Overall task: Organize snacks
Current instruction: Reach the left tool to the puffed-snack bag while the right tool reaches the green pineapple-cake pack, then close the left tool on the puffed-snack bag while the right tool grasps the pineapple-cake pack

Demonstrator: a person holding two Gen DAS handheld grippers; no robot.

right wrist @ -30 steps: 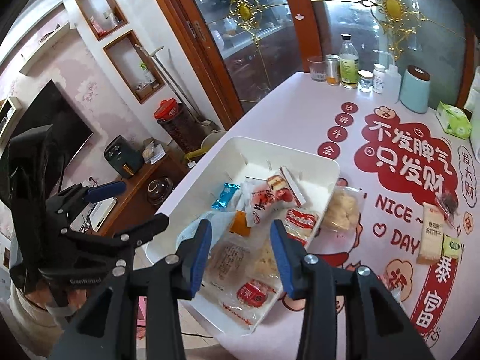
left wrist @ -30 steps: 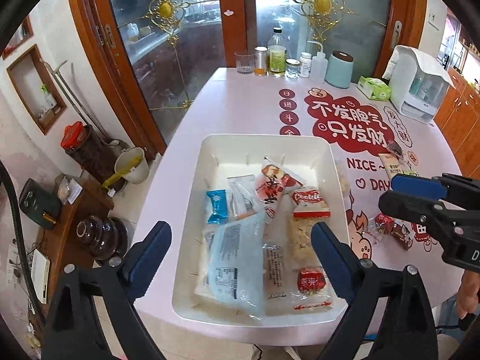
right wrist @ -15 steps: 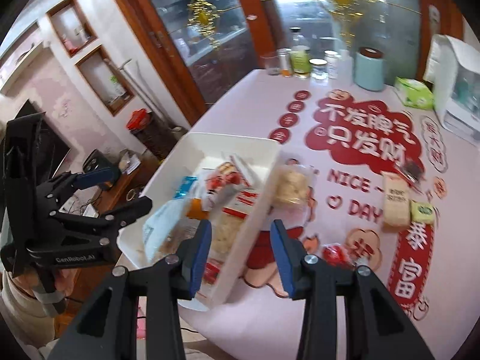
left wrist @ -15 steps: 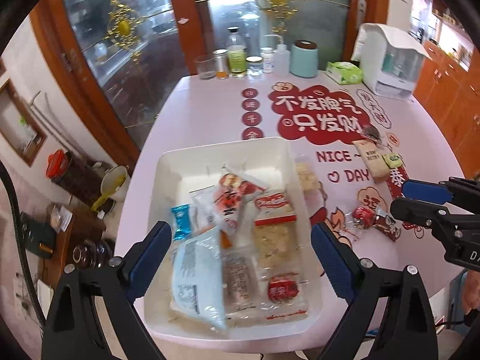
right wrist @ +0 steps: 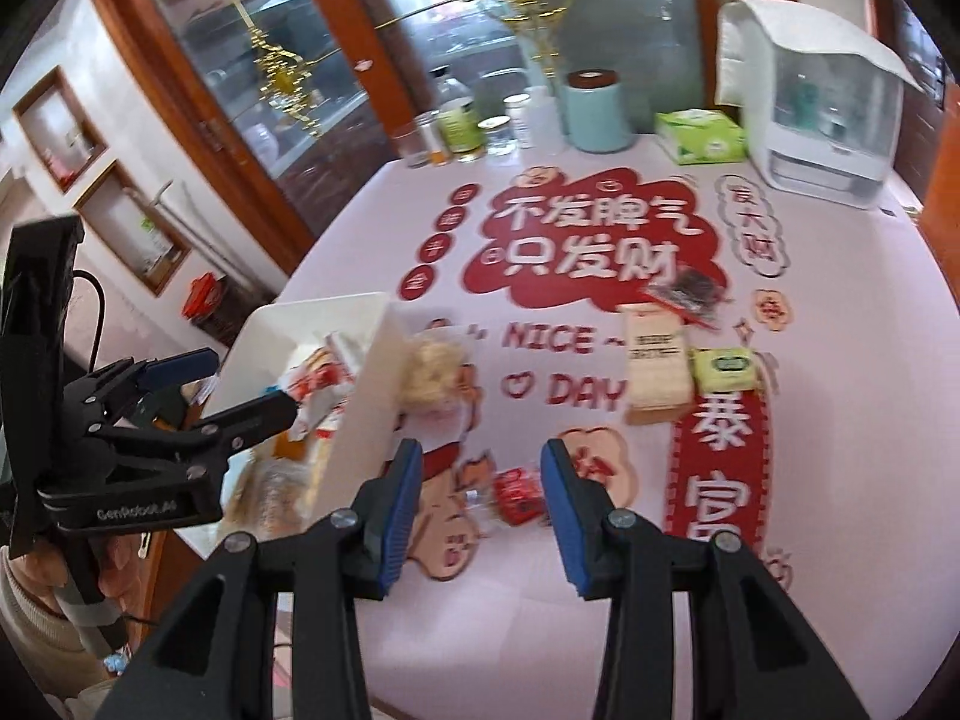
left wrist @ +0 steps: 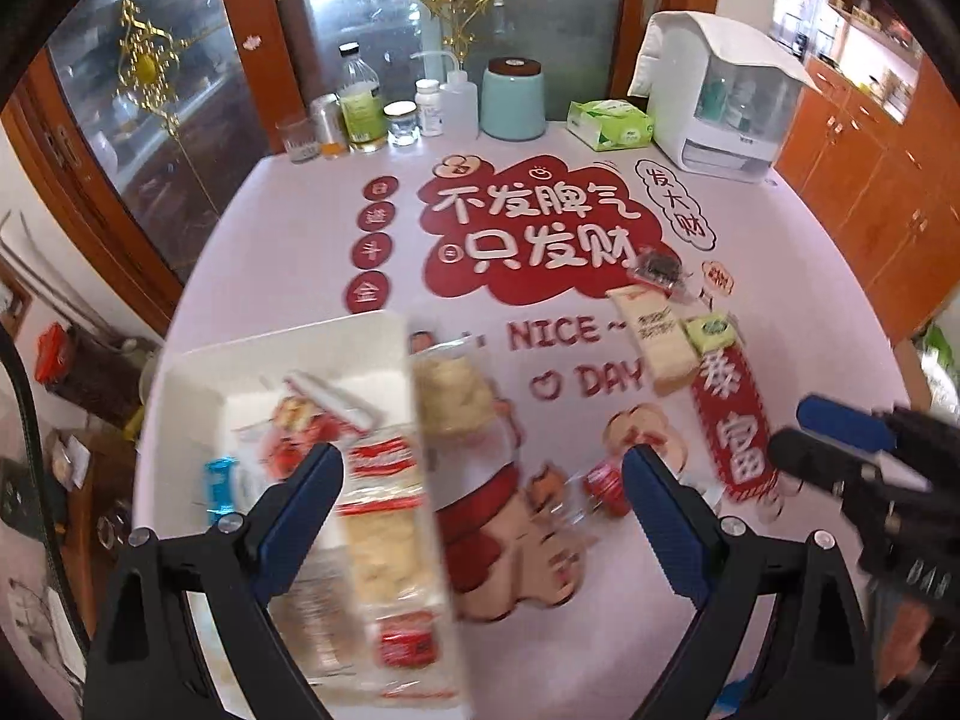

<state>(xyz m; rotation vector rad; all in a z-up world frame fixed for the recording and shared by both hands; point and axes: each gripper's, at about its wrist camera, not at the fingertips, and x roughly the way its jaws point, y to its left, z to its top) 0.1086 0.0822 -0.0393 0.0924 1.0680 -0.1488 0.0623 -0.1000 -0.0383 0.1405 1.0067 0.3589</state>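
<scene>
A white tray (left wrist: 288, 348) at the table's near left holds several snack packets; it also shows in the right wrist view (right wrist: 324, 315). Loose on the table lie a clear bag of pale puffs (left wrist: 456, 396), a small red packet (right wrist: 519, 495), a tan packet (right wrist: 654, 360), a green packet (right wrist: 726, 369) and a dark packet (right wrist: 690, 291). My left gripper (left wrist: 480, 492) is open and empty above the tray's right edge. My right gripper (right wrist: 480, 498) is open and empty, just above the small red packet (left wrist: 606, 483).
Bottles, jars and a teal canister (left wrist: 513, 99) stand at the table's far edge, with a green tissue box (left wrist: 609, 123) and a white appliance (left wrist: 720, 90) at the far right. Wooden-framed glass doors (left wrist: 372, 12) stand behind.
Both grippers have swung right, away from over the tray toward the loose snacks on the table. Both stay open and empty.
</scene>
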